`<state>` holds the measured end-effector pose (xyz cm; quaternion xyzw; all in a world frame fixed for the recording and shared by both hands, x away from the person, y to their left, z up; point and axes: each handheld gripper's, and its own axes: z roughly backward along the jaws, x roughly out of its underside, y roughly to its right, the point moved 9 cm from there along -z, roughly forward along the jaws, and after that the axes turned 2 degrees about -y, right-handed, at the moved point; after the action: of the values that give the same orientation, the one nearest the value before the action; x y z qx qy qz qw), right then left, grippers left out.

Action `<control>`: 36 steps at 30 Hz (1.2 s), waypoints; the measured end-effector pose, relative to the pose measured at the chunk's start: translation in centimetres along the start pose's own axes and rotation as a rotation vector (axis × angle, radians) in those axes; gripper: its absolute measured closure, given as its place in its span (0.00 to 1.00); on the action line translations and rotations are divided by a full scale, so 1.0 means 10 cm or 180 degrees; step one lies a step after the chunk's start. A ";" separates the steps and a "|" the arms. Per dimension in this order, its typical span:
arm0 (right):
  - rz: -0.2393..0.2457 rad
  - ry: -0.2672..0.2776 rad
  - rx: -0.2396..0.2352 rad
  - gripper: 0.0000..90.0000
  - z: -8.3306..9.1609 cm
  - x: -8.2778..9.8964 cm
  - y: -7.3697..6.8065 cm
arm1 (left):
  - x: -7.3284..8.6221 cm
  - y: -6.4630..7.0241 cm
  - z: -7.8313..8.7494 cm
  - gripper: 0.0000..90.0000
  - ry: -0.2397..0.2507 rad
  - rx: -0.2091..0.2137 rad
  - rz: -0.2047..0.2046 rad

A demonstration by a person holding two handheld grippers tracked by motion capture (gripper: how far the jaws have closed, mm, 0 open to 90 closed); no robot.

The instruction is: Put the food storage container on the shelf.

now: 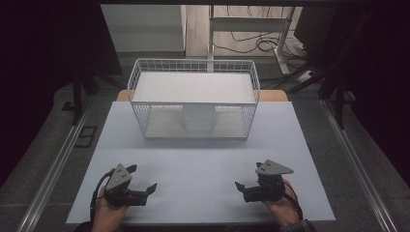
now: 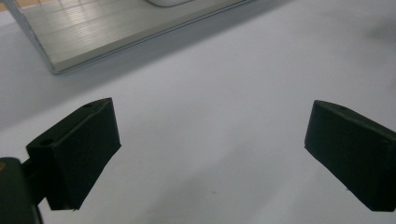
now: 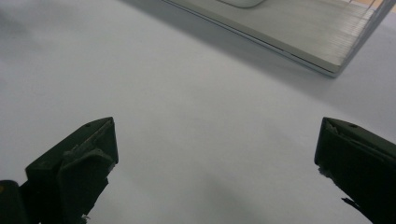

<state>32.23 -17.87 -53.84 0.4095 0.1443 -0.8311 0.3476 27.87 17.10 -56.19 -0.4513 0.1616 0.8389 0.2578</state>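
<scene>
Holding my left gripper [image 1: 145,186] and right gripper [image 1: 245,184] empty with jaws spread over the near tabletop [image 1: 203,164], I face the white bowl [image 1: 198,118] inside the wire basket [image 1: 193,65], straight ahead, equally near both.

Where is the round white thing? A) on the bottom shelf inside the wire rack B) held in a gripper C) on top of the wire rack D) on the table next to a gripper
A: the round white container sits on the lower shelf of the white wire rack, under its flat top panel, far from both open grippers.
</scene>
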 end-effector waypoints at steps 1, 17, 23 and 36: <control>-0.0012 -0.0005 0.0010 0.00 0.01 0.01 0.01 | 0.01 -0.01 0.01 0.03 0.0008 -0.0009 0.0007; -0.0200 -0.0016 0.0178 0.00 0.23 0.21 0.18 | 0.10 -0.13 0.15 0.02 0.0071 -0.0086 0.0159; -0.0279 -0.0012 0.0240 0.00 0.30 0.29 0.25 | 0.13 -0.16 0.18 0.02 0.0067 -0.0095 0.0211; -0.0390 -0.0202 0.0311 0.00 0.37 0.52 0.34 | 0.24 -0.20 0.20 0.02 -0.0014 -0.0045 0.0310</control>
<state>30.21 -24.62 -55.42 0.3898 0.1172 -0.8694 0.2801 26.56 20.43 -57.23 -0.4429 0.1769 0.8525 0.2138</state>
